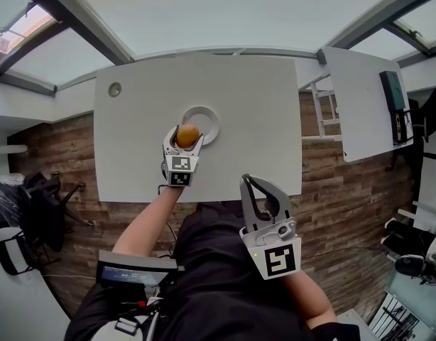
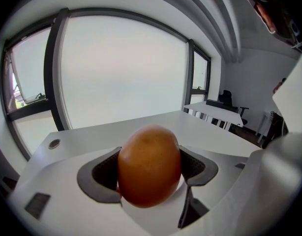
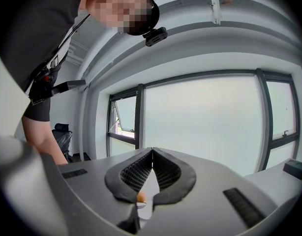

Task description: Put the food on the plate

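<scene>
One white plate (image 1: 213, 118) stands near the middle of a white table (image 1: 260, 98), and the part of its inside that shows is plain white. One piece of food (image 1: 187, 135), round, smooth and orange-brown, is in the left gripper (image 1: 186, 136), over the near left edge of the plate in the head view. Whether the food touches the plate or hangs just above it cannot be told. In the left gripper view the dark pads (image 2: 98, 176) stand wide apart and press on the food from both sides, so that gripper is grasping it firmly, tilted down toward the table. The right gripper (image 1: 249, 182) is well apart from the plate, near the person's body past the near edge of the table, and its jaws are clenched together at the tips with nothing held. By count there is one plate, one piece of food and two grippers. There are two white tables, the second (image 1: 354, 112) standing off to the right. A single small round cap (image 1: 115, 89) sits in the far left corner of the main table.
</scene>
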Tool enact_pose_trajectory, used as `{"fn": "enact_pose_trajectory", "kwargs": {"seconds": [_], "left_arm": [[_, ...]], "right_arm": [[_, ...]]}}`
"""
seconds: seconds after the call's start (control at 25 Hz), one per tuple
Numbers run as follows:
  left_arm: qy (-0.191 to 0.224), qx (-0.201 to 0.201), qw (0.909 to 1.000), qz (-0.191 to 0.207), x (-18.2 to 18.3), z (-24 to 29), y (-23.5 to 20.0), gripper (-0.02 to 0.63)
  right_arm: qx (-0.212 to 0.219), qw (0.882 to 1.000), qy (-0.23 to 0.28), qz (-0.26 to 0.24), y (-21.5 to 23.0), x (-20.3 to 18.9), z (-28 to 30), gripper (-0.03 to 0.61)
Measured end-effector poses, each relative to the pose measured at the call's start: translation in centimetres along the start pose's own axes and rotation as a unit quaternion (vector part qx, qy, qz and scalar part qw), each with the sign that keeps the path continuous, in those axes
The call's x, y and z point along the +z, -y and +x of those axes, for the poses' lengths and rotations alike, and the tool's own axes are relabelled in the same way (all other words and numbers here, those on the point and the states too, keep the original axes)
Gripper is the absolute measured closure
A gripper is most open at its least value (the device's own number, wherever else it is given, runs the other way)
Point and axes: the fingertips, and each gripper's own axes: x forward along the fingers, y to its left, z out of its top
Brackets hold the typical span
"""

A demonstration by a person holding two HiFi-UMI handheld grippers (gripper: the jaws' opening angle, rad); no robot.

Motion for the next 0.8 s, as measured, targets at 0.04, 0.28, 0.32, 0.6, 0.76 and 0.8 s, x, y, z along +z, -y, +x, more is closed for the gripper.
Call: {"fn": "enact_pose_trajectory", "kwargs": {"seconds": [0.04, 0.28, 0.32, 0.6, 0.76, 0.8], "left_arm": [[-0.004, -0.002, 1.0, -0.001, -0.1, 0.0, 0.0, 0.278], [-0.03, -0.011, 0.9993, -0.018, -1.7, 0.6, 0.0, 0.278], [-0.033, -0.011, 0.9991, -0.023, -1.8, 0.8, 0.1, 0.278], [-0.052, -0.022, 0.998, -0.028, -1.3, 1.1, 0.6, 0.278], [-0.056, -0.017, 0.9977, -0.035, -1.4, 1.6, 0.3, 0.278], [-0.052, -0.013, 0.9979, -0.035, -1.3, 1.8, 0.0, 0.278]], "right_arm": [[0.0, 1.0, 0.0, 0.001, 0.0, 0.0, 0.0, 0.571], [-0.002, 1.0, -0.007, 0.004, 0.0, -0.4, 0.0, 0.571], [-0.003, 1.0, -0.008, 0.004, 0.1, -0.5, 0.0, 0.571], [-0.012, 1.0, -0.013, 0.007, 0.8, -0.9, 0.0, 0.571], [-0.012, 1.0, -0.014, 0.012, 1.0, -1.2, 0.1, 0.571], [-0.011, 1.0, -0.014, 0.013, 1.0, -1.3, 0.1, 0.571]]}}
